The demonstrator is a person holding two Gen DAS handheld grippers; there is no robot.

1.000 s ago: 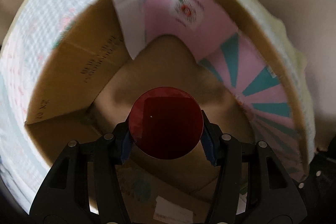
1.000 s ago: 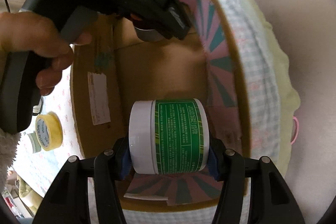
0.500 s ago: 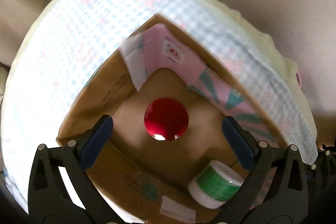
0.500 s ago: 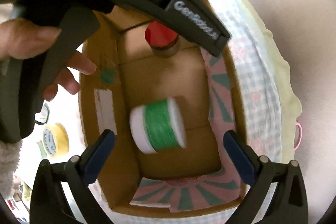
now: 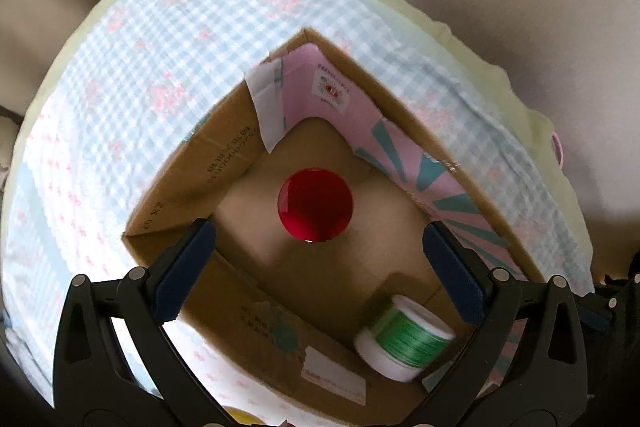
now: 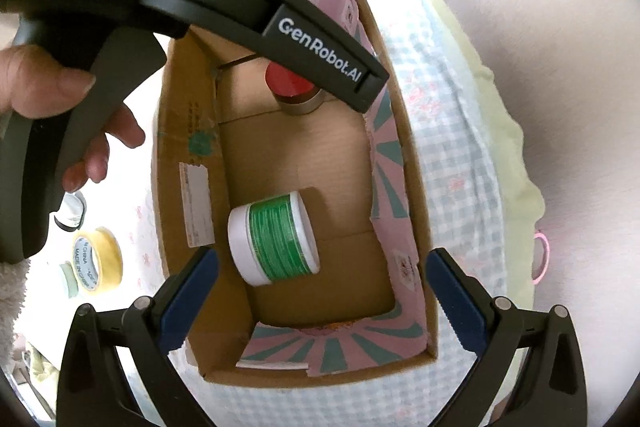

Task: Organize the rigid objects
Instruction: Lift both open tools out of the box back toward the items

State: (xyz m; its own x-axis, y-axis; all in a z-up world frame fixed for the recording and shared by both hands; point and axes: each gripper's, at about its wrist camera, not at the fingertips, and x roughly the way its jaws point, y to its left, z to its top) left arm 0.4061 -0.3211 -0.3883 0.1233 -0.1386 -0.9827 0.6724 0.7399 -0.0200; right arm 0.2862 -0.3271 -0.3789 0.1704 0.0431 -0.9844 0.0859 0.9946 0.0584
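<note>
A cardboard box (image 5: 188,187) (image 6: 188,131) lined with pink and teal paper sits on a checked cloth. A red-lidded can (image 5: 315,203) (image 6: 291,83) stands upright at the box's far end. A white jar with a green label (image 5: 404,337) (image 6: 276,239) lies on its side on the box floor. My left gripper (image 5: 318,273) is open and empty above the box. My right gripper (image 6: 322,293) is open and empty above the jar. The left gripper's body (image 6: 280,27) crosses the right wrist view.
A yellow tape roll (image 6: 96,261) and a small bottle (image 6: 72,213) lie on the cloth left of the box. A pale yellow cushion edge (image 6: 508,155) and a pink ring (image 6: 542,259) lie to the right. A beige wall is behind.
Both grippers opened, letting go of the red-lidded can and the green jar inside the box, then rose away from them. The jar now lies on its side.
</note>
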